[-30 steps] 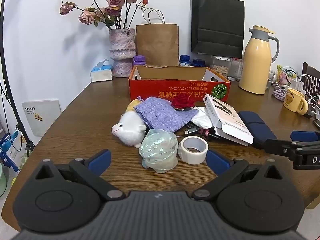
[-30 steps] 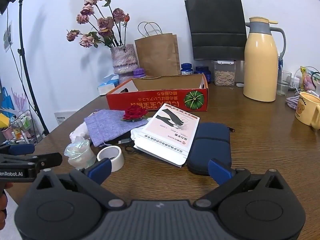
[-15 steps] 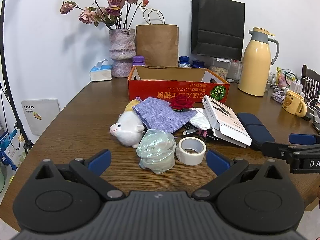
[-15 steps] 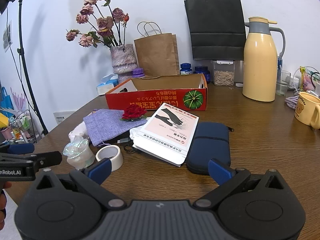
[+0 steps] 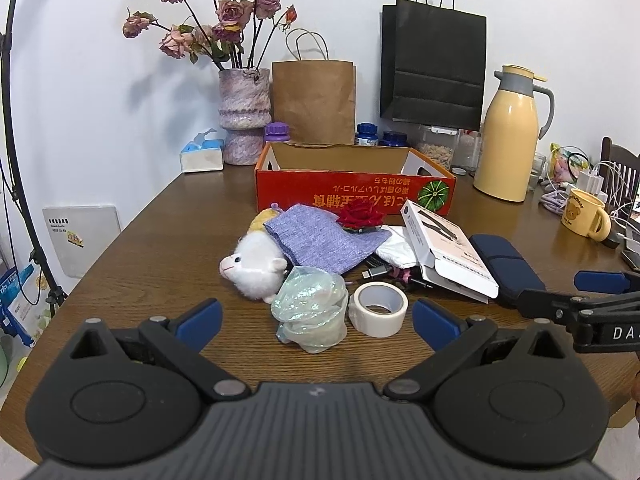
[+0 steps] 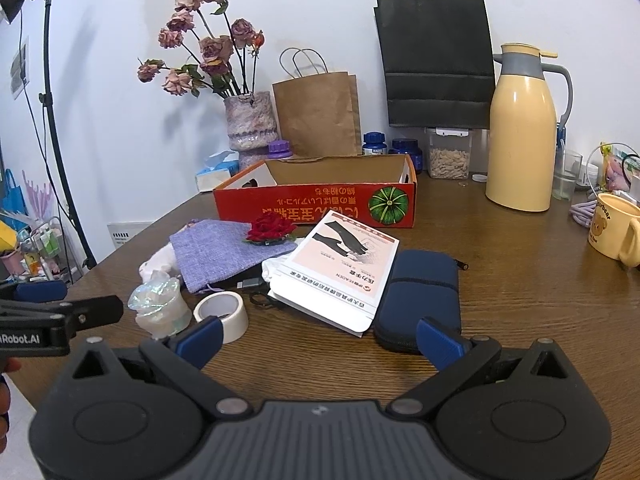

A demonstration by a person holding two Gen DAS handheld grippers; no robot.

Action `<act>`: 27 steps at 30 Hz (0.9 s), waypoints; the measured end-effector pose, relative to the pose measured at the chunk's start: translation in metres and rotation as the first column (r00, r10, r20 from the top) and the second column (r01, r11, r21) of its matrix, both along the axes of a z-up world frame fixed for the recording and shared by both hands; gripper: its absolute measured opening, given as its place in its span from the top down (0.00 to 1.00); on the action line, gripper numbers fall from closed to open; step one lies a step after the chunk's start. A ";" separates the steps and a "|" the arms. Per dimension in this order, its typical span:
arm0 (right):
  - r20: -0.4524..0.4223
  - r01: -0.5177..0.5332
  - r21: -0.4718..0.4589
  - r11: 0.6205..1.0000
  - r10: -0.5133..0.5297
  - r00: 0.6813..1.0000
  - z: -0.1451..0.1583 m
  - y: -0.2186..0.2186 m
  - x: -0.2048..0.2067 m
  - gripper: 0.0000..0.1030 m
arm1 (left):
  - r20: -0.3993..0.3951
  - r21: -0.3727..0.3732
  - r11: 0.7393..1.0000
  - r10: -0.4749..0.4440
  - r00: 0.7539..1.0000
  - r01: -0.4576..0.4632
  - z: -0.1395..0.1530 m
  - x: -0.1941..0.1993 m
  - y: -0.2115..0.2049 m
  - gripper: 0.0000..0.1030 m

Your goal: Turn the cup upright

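Note:
A crinkled, iridescent see-through cup (image 5: 310, 308) stands on the brown table (image 5: 160, 240), seemingly mouth down, between a white plush toy (image 5: 256, 266) and a roll of white tape (image 5: 378, 308). My left gripper (image 5: 316, 318) is open just short of the cup, its blue fingertips apart on either side of it, not touching. In the right wrist view the cup (image 6: 160, 306) sits at the left, with the left gripper's fingers (image 6: 60, 312) beside it. My right gripper (image 6: 318, 340) is open and empty over the table's near edge, facing a white box (image 6: 340, 268).
A purple pouch (image 5: 320, 238) with a red rose, cables, a navy case (image 6: 418, 296) and an orange carton (image 5: 354, 188) crowd the middle. A yellow mug (image 6: 612, 228) and a yellow thermos (image 6: 520, 128) stand upright at the right. Vase and bags line the wall.
Both views have shifted only slightly. The right gripper's fingers have edged a little left in the left wrist view. The cup has not moved and both grippers stay open.

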State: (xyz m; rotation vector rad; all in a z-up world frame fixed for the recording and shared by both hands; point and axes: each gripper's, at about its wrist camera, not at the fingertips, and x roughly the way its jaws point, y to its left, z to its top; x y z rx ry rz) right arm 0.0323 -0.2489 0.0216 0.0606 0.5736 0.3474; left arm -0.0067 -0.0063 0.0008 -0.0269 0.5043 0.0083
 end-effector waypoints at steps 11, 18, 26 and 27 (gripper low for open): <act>0.008 0.006 -0.005 1.000 -0.006 1.000 0.001 -0.002 -0.001 0.00 | 0.001 0.000 1.000 -0.005 1.000 0.005 0.000 0.000 -0.001 0.00; 0.009 0.005 -0.010 1.000 -0.005 1.000 0.002 -0.001 -0.001 0.00 | 0.001 0.000 1.000 -0.003 1.000 0.003 -0.001 0.000 -0.001 0.00; 0.014 0.003 -0.015 1.000 -0.002 1.000 0.002 0.000 -0.002 0.00 | 0.000 -0.001 1.000 -0.002 1.000 0.002 -0.001 0.001 -0.002 0.00; 0.015 0.002 -0.016 1.000 -0.002 1.000 0.002 0.000 -0.001 0.00 | 0.001 -0.001 1.000 -0.003 1.000 0.003 -0.001 0.001 -0.001 0.00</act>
